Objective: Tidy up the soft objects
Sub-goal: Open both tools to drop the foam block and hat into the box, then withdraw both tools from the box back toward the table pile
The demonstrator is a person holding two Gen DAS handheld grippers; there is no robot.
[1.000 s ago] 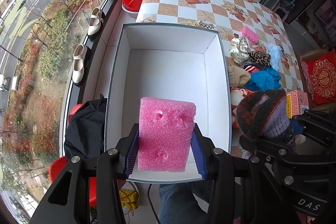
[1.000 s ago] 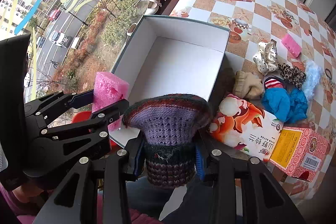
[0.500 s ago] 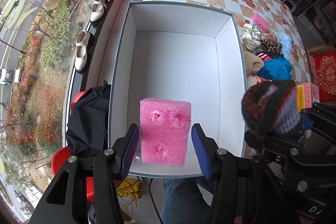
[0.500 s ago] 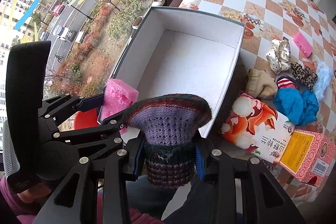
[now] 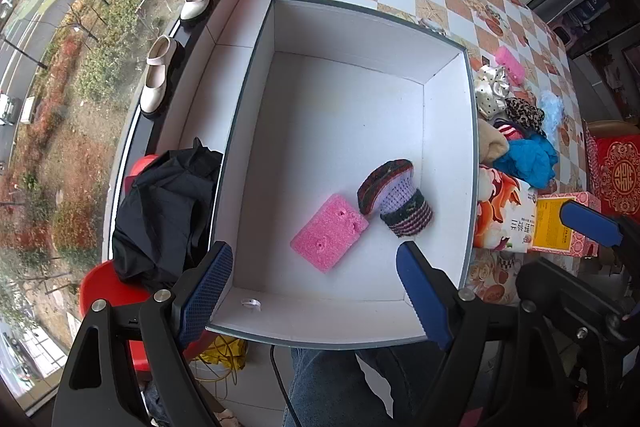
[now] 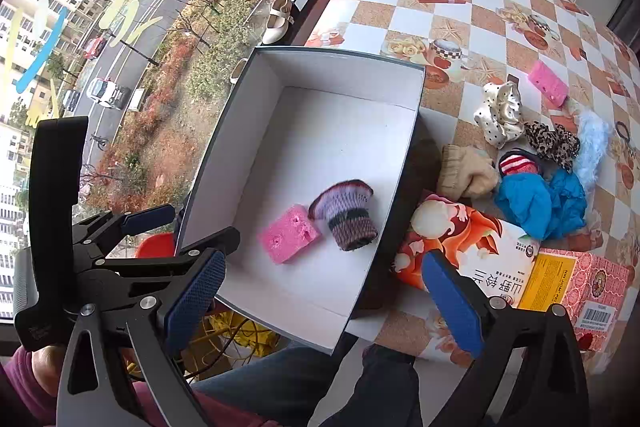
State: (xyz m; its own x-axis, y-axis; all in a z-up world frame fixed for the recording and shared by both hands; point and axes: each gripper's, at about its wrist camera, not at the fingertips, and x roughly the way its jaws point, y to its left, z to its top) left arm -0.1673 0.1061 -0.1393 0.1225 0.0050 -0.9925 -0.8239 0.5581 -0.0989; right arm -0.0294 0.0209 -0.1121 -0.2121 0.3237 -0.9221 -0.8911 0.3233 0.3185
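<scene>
Both grippers are hovering above the near end of the white box, each with its jaws standing wide apart and holding nothing. The left gripper is hanging over the box's near wall; the right gripper is hanging beside it. Inside, the pink sponge is lying flat on the box floor, and the knitted hat is lying on its side, touching it. More soft things are sitting piled on the bench, among them a blue cloth.
</scene>
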